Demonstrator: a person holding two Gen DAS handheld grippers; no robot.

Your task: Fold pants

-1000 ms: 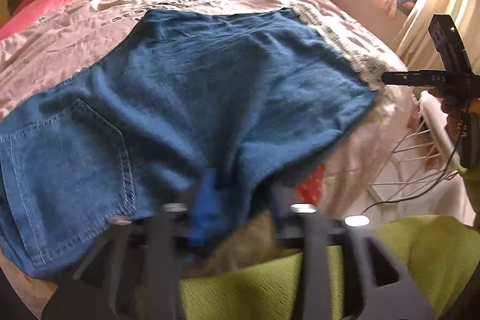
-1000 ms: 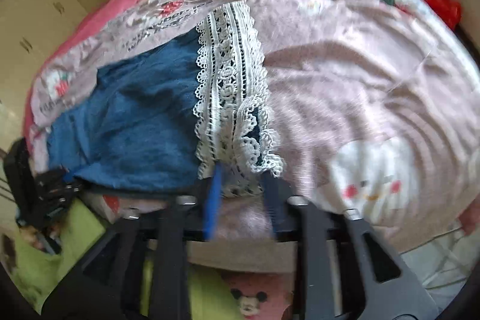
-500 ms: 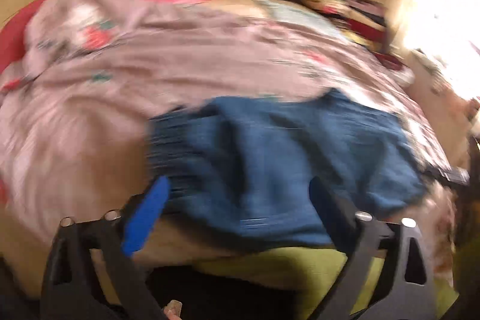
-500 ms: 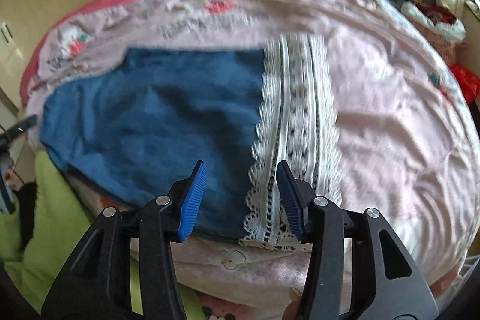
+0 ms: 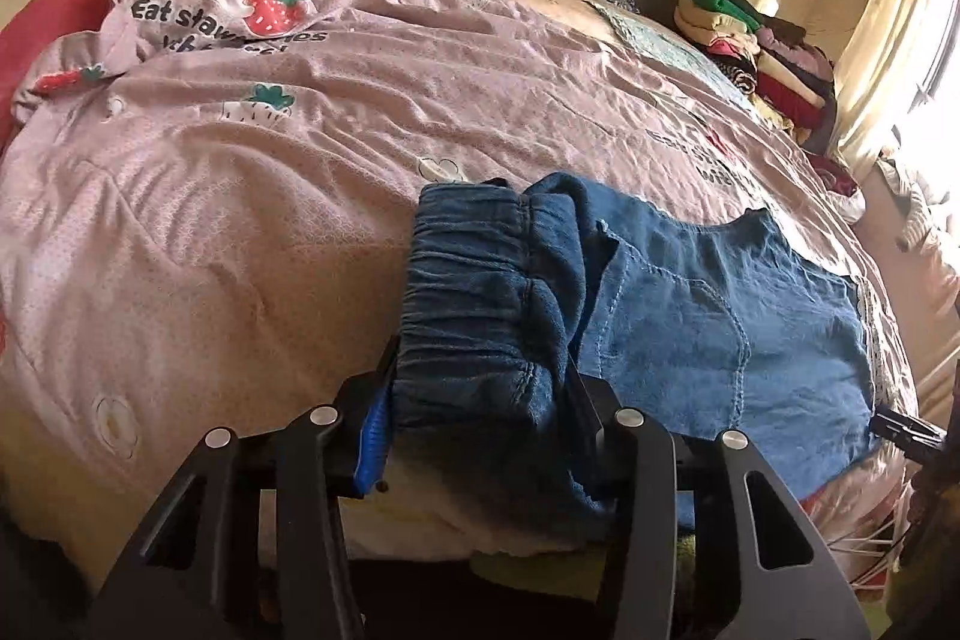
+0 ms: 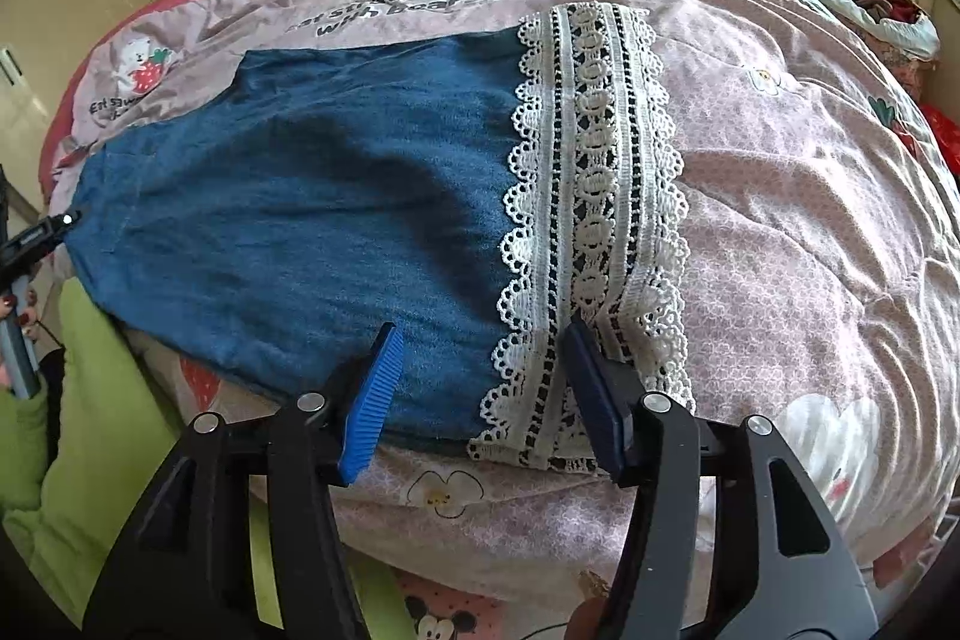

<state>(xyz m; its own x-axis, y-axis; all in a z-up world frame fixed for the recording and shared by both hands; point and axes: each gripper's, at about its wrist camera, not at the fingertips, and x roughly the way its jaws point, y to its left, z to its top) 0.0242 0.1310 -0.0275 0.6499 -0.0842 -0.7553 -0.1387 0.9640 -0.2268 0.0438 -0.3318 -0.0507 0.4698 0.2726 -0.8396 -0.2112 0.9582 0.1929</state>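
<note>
The pants (image 5: 690,316) lie lengthwise across the bed (image 5: 240,220) — left gripper (image 5: 480,418) closing on the bunched waistband, right gripper (image 6: 480,376) opening, unclenched, straddling the lace hem (image 6: 594,196) at the opposite end.

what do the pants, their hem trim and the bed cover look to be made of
Pants: soft thin denim, matte blue, visible weave and pale stitching. Hem trim: white openwork lace, likely cotton, scalloped edges. Bed cover: light woven fabric, probably cotton, matte pink print, fine creases.
</note>
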